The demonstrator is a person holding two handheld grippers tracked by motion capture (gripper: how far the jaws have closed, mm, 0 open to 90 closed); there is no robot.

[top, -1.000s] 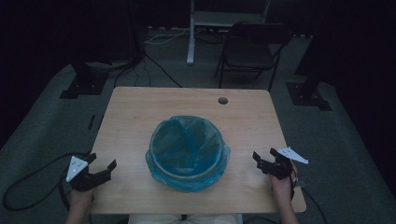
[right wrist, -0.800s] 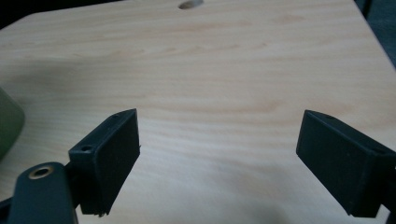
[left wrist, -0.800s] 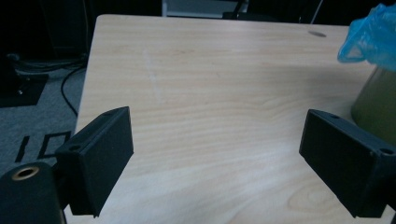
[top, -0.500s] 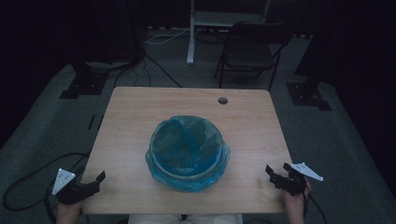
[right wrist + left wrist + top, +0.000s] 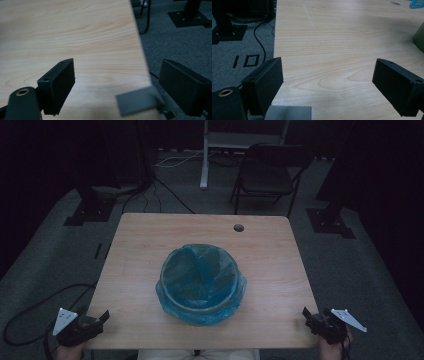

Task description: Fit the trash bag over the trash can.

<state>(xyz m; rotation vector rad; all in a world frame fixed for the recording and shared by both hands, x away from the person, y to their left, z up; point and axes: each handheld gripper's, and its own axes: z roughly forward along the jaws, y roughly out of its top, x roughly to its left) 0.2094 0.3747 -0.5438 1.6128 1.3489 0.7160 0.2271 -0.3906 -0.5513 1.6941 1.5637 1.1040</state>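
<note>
A round bin lined with a blue plastic bag [image 5: 202, 285] stands in the middle of the wooden table [image 5: 150, 245]. My left gripper [image 5: 103, 316] sits at the table's near left corner, its jaws open with nothing between them. In the left gripper view the left gripper [image 5: 327, 80] frames bare wood, with the bin's side [image 5: 419, 37] at the far right. My right gripper [image 5: 306, 313] is at the near right corner, also open. In the right gripper view the right gripper [image 5: 117, 77] straddles the table's right edge [image 5: 141, 52], holding nothing.
A cable hole [image 5: 238, 227] is in the table's far right part. Behind the table stand a folding chair [image 5: 267, 175] and stand bases [image 5: 87, 212] with cables on grey carpet [image 5: 360, 270]. Bare wood lies on both sides of the bin.
Both grippers have drawn back toward the near edge and outward, the left to the near left corner, the right to the near right corner. The bin has not moved.
</note>
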